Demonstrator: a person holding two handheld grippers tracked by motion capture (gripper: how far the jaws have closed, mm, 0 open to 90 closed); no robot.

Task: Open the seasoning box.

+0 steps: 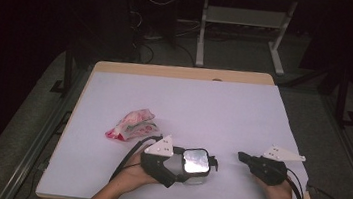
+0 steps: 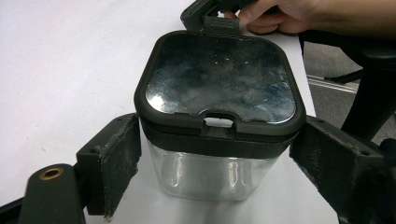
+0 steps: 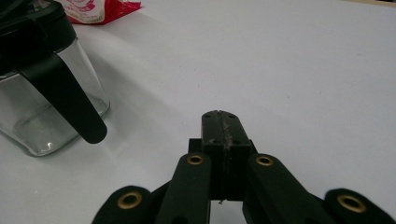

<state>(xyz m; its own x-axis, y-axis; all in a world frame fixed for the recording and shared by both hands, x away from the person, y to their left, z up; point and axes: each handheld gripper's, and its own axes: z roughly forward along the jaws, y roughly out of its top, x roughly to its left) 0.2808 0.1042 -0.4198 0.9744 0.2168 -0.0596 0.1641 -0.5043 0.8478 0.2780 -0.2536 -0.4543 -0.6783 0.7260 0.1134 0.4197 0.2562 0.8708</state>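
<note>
Left gripper (image 2: 215,154) is spread around the clear glass, black-lidded jar (image 2: 219,116), pads apart from it; an off-centre squeeze could tip it.

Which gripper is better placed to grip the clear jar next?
Left. The left gripper already straddles the clear jar, its open jaws flanking it. The right gripper sits shut, apart from it.
</note>
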